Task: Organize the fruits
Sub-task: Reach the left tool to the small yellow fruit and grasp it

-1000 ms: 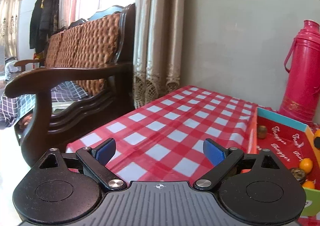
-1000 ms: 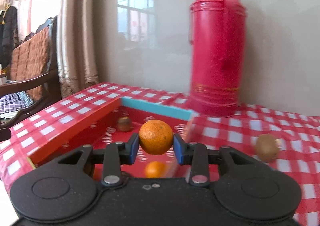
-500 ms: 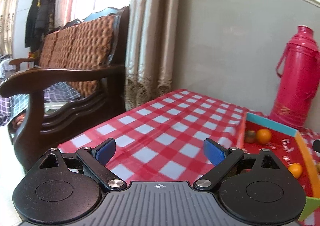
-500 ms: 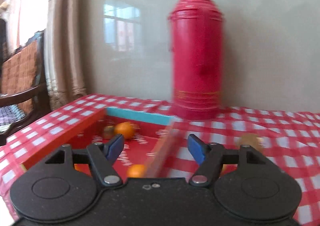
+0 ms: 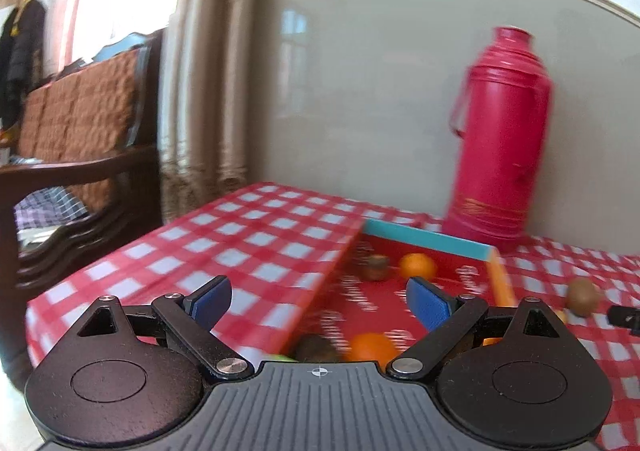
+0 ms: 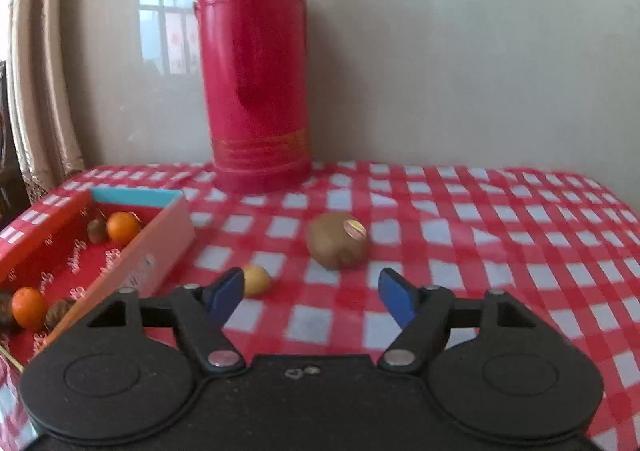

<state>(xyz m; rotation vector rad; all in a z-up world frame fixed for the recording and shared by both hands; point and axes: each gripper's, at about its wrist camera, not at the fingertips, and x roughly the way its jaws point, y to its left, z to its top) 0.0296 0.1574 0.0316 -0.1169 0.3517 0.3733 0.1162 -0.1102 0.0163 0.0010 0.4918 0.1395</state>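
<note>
1. Two fruits lie loose on the checked surface (image 6: 500, 211), to the right of the red box (image 6: 72, 263): a brown kiwi (image 6: 337, 240) with a small sticker on top, and a small yellow fruit (image 6: 256, 280) nearer the box wall.
2. Inside the box, at its far end by the teal wall, an orange (image 6: 123, 227) sits touching a small kiwi (image 6: 97, 230); at the near end a second orange (image 6: 29, 308) lies between brown fruits that are partly cut off.
3. The right claw (image 6: 310, 293) hovers with its blue pads spread wide and holds nothing; the loose kiwi lies just beyond the gap, right of the box.
4. The left claw (image 5: 320, 301) is likewise spread and empty, poised at the box's near end, its right pad over the box floor and its left pad over the cloth left of the box.
5. A red thermos (image 6: 254, 63) stands upright behind the box's far right corner, against the wall.
6. A wooden chair (image 5: 76, 155) and curtains (image 5: 208, 71) stand well left of the box, beyond the surface's edge.
</note>
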